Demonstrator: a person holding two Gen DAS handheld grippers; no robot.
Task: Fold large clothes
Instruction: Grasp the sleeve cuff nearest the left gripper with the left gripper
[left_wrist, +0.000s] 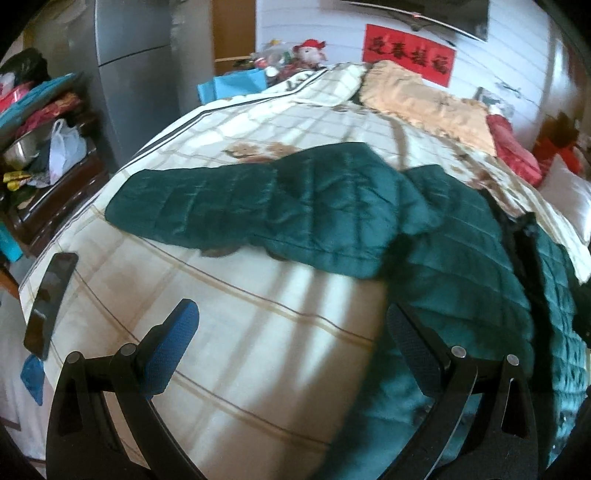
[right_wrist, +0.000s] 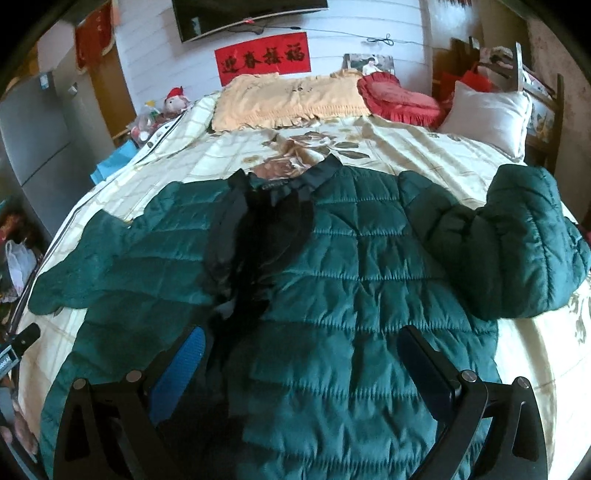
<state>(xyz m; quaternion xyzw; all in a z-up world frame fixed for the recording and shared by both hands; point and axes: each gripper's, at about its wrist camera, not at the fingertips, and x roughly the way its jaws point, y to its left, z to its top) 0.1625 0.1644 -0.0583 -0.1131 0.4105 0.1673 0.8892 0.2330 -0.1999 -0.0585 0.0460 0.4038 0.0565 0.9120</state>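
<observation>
Left wrist view: left hand-held gripper (left_wrist: 291, 343) was spread wide, holding nothing, over bare bedspread (left_wrist: 229, 295) near the jacket's left side. Jacket (left_wrist: 461, 266) lay flat on the bed, front up, one sleeve (left_wrist: 221, 206) stretched out to the left. Phone (left_wrist: 50, 299) sat at the bed's near-left edge. Right wrist view: right hand-held gripper (right_wrist: 301, 354) was also spread, empty, above the jacket's (right_wrist: 351, 266) lower front; contact unclear. Black collar (right_wrist: 291, 184) pointed to the far pillows (right_wrist: 288, 99). Right sleeve (right_wrist: 517, 240) was bent back on itself at far right.
</observation>
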